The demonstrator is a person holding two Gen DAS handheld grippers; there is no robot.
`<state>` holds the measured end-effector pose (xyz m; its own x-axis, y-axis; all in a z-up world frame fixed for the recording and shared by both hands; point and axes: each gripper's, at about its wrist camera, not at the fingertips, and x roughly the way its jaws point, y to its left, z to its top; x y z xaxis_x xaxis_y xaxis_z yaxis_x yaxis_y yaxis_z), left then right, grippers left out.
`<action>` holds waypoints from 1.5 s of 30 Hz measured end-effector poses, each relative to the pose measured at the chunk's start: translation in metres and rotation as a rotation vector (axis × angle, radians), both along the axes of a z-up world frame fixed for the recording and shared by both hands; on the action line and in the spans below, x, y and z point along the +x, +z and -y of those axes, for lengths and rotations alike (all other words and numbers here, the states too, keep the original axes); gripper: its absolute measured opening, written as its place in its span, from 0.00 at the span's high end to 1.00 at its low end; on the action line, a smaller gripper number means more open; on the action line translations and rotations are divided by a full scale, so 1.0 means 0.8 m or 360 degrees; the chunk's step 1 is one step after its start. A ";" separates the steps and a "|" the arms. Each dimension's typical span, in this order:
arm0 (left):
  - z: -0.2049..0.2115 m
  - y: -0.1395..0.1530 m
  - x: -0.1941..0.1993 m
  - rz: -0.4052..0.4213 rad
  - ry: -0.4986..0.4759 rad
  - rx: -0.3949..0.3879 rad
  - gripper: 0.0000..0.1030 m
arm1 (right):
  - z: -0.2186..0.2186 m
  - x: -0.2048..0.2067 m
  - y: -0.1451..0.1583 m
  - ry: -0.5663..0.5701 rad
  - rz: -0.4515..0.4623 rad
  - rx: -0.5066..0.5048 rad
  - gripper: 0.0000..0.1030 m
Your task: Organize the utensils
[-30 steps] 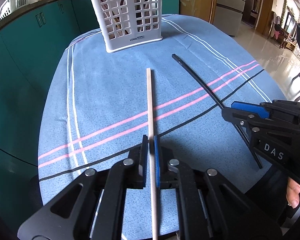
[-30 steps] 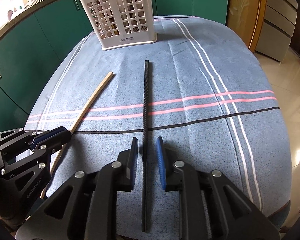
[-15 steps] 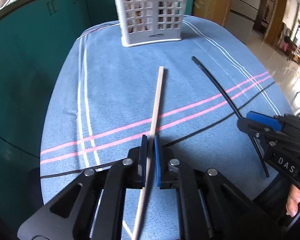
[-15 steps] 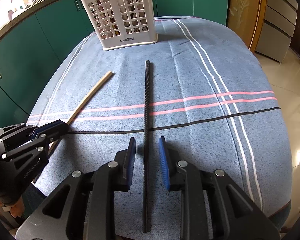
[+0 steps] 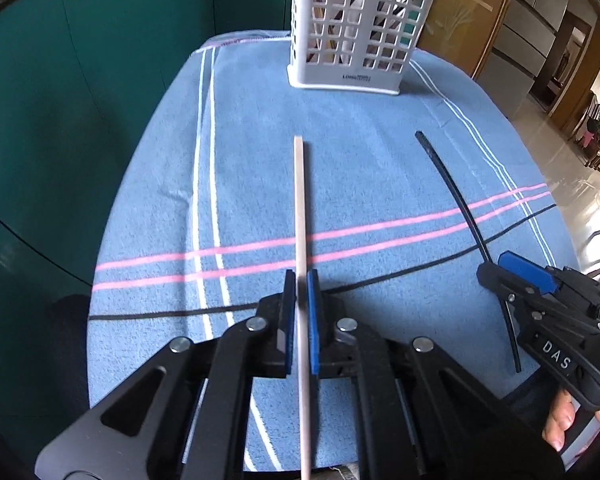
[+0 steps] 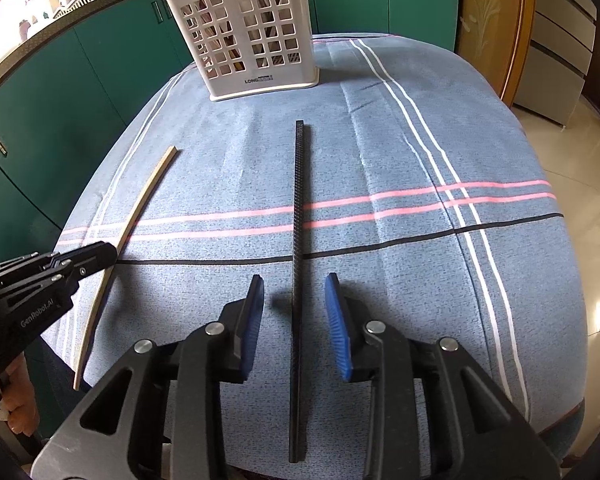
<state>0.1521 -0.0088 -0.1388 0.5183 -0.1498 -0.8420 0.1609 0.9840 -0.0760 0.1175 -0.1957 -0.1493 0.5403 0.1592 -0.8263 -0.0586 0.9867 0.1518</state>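
- While my left gripper (image 5: 301, 280) pinches the wooden chopstick (image 5: 300, 204) between its blue pads, the stick points ahead toward the white utensil basket (image 5: 356, 28).
- On my right, the right gripper (image 6: 295, 300) has its jaws opening; the black chopstick (image 6: 298, 216) lies between them on the cloth, touched by neither pad.
- Both sticks sit on the blue striped tablecloth (image 6: 400, 140), well apart from each other.
- Standing upright at the far end of the cloth, the basket already holds some utensils.
- Behind it run green cabinets (image 6: 112, 52).
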 end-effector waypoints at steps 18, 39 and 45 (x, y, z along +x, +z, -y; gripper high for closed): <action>0.022 -0.010 0.037 0.0075 -0.0066 0.0179 0.76 | -0.013 0.045 0.005 0.0028 0.0034 -0.0133 0.69; 0.018 -0.011 0.036 0.0067 -0.0057 0.0165 0.82 | -0.039 0.031 0.005 0.0169 0.0040 -0.0078 0.82; 0.019 -0.011 0.042 0.0079 -0.0060 0.0191 0.75 | -0.040 0.046 0.002 0.0154 0.0032 -0.0101 0.78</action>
<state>0.1859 -0.0242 -0.1475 0.5558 -0.0698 -0.8284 0.1986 0.9788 0.0507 0.1540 -0.1634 -0.1476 0.5414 0.1592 -0.8256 -0.1565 0.9838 0.0872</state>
